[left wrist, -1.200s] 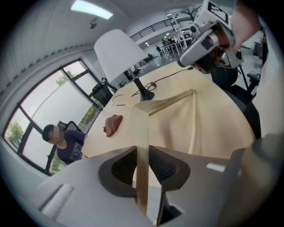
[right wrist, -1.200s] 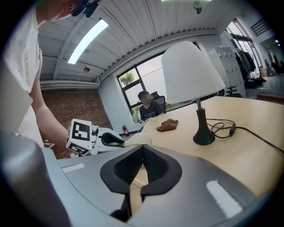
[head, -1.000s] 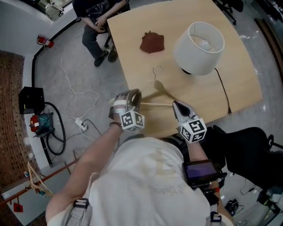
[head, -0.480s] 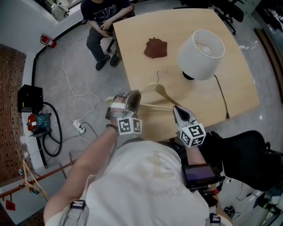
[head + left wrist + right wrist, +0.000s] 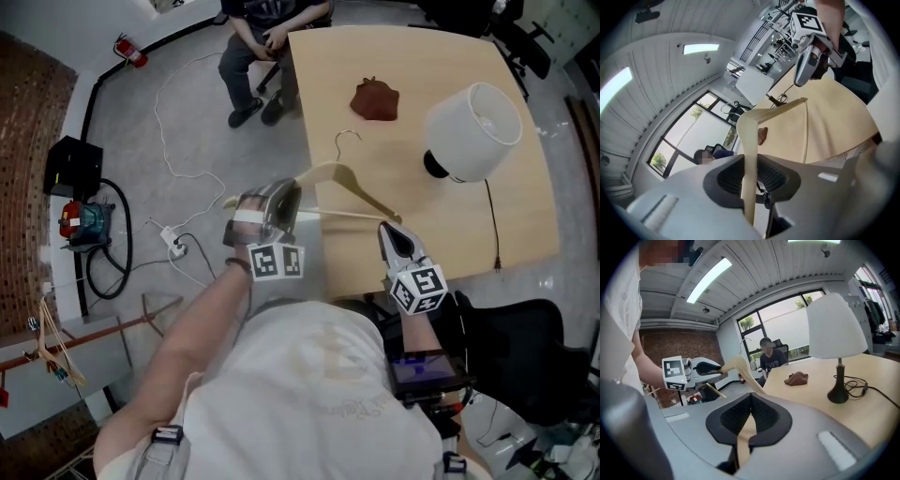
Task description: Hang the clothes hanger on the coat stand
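A pale wooden clothes hanger (image 5: pixel 330 174) with a metal hook (image 5: pixel 349 138) is held in the air over the left edge of the table (image 5: pixel 441 234). My left gripper (image 5: pixel 286 200) is shut on the hanger's left arm (image 5: pixel 749 154), past the table's edge. My right gripper (image 5: pixel 387 231) is shut on the hanger's right end (image 5: pixel 743 434). Each gripper view shows the other gripper across the hanger: the right gripper (image 5: pixel 807 63) and the left gripper (image 5: pixel 704 369). I see no coat stand that I can tell for certain.
A white-shaded lamp (image 5: pixel 473 117) with a black cord (image 5: pixel 492 225) stands on the table's right part. A small brown thing (image 5: pixel 375 98) lies farther back. A person (image 5: pixel 267 28) sits at the far corner. Cables and a power strip (image 5: pixel 172 239) lie on the floor left.
Both grippers have lifted the hanger off the table and carried it left, so its left arm now hangs beyond the table edge. The head view has swung left too.
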`<action>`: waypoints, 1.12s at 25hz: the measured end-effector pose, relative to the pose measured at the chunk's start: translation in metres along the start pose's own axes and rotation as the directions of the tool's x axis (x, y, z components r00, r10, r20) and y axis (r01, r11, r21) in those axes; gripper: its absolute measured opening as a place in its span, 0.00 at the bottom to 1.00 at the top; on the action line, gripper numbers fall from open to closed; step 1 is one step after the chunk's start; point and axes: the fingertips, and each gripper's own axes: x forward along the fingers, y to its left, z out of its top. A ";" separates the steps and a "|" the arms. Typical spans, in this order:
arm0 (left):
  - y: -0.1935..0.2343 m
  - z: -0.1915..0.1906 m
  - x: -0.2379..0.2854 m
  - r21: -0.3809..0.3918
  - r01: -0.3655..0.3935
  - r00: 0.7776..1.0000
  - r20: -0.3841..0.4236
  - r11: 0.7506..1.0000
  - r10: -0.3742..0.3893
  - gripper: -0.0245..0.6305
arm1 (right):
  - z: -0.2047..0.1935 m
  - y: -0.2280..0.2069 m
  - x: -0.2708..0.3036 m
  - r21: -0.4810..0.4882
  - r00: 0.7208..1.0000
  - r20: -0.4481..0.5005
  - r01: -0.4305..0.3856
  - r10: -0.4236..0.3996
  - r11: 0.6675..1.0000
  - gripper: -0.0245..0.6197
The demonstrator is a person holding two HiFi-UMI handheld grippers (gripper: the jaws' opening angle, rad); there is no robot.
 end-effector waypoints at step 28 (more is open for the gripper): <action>0.147 -0.275 -0.360 0.044 -0.531 0.762 -0.413 0.846 0.499 0.17 | 0.032 0.404 0.144 -0.280 0.792 -0.090 -0.602 0.604 0.748 0.06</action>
